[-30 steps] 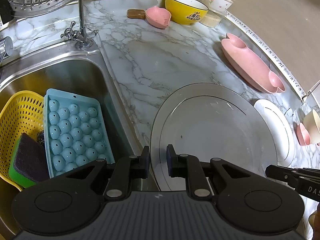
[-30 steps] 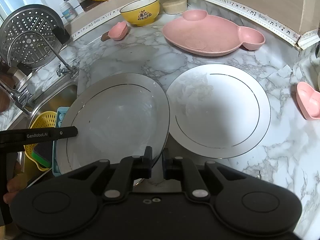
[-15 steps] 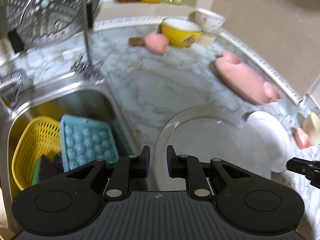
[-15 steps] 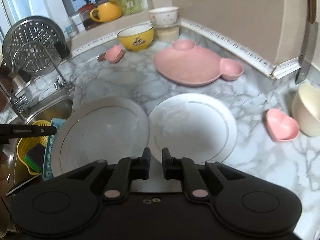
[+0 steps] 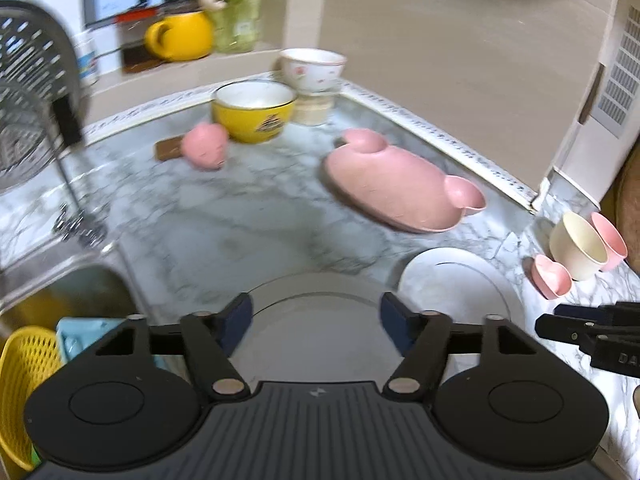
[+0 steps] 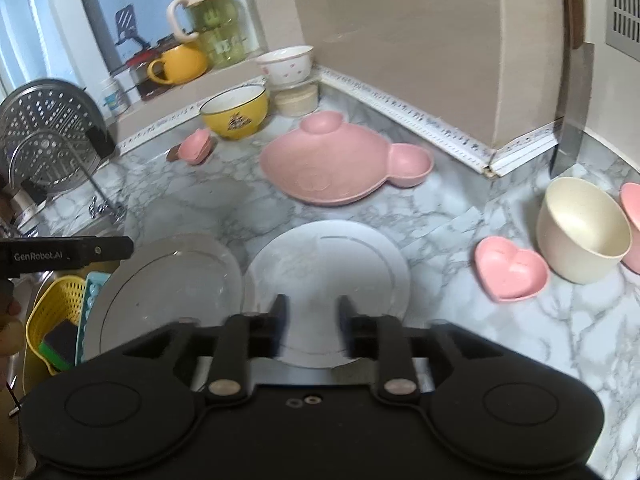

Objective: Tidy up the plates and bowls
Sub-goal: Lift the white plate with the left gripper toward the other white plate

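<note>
1. The left hand-held gripper hangs above the near edge of a marble desk; its jaws are opening, already wide apart, with nothing between the blue pads.
2. Below and beyond those jaws lies a grey dinner plate with a thin dark ring, flat on the desk beside the steel sink.
3. The right hand-held gripper is likewise opening, its jaws apart and empty, hanging over a white dinner plate.
4. In the right wrist view the grey plate and the white plate lie side by side, their rims touching or nearly so; I cannot tell which.
5. A pink bear-shaped divided plate lies farther back on the desk, apart from both round plates.
6. To the right of the white plate sits a pink heart-shaped dish, just beside a cream bowl; a second pink bowl shows at the frame edge behind the cream one.
7. Near the back wall stand a yellow bowl, a small pink dish to its left, and a white flowered bowl stacked on a pale round container.
8. In the sink are a yellow perforated basket holding a sponge, and a light blue ice tray, partly hidden by the grey plate's rim.
9. A yellow mug and a green lidded jug stand on the window ledge.
</note>
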Demonstrator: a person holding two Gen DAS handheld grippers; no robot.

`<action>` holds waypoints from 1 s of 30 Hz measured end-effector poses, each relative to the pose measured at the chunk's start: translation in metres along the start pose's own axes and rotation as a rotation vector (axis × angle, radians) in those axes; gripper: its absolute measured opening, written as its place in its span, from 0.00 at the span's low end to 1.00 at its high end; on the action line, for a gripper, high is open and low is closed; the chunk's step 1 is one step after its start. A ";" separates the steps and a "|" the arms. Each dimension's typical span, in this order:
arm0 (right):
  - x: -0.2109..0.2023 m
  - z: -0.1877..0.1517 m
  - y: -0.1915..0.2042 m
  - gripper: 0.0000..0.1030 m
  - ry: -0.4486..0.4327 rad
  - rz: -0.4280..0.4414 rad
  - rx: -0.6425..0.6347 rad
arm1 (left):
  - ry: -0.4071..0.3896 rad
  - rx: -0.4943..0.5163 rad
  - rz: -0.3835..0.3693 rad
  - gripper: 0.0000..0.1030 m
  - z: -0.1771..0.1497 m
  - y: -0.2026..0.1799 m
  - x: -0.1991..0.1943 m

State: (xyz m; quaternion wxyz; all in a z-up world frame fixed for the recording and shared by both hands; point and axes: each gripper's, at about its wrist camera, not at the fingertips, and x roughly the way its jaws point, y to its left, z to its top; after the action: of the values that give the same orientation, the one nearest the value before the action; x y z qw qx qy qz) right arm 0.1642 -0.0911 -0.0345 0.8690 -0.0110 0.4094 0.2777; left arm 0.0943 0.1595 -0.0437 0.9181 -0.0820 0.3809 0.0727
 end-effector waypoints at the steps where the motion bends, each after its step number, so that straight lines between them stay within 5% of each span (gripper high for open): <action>1: -0.001 0.001 -0.003 0.81 -0.007 0.006 -0.001 | -0.005 0.022 -0.006 0.74 0.002 -0.006 0.003; 2: -0.003 0.002 -0.005 0.94 -0.014 0.013 -0.003 | -0.005 0.037 -0.008 0.74 0.004 -0.011 0.006; 11: 0.017 0.007 -0.038 0.94 0.046 -0.019 0.098 | 0.107 0.117 -0.170 0.79 0.039 -0.040 0.067; 16: 0.037 0.001 -0.046 0.86 0.110 -0.041 0.121 | 0.204 0.124 -0.214 0.79 0.049 -0.050 0.104; 23: 0.057 -0.001 -0.051 0.60 0.189 -0.003 0.153 | 0.299 0.115 -0.257 0.78 0.053 -0.056 0.137; 27: 0.062 -0.001 -0.053 0.52 0.210 0.013 0.160 | 0.340 0.116 -0.262 0.59 0.053 -0.055 0.147; 30: 0.065 0.000 -0.055 0.46 0.221 0.015 0.165 | 0.357 0.115 -0.260 0.54 0.052 -0.052 0.151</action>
State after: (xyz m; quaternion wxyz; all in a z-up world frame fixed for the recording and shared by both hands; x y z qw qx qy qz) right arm 0.2248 -0.1069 -0.0928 0.8144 0.0331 0.5242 0.2465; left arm 0.2458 0.1300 -0.1097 0.8410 -0.0897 0.5269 -0.0838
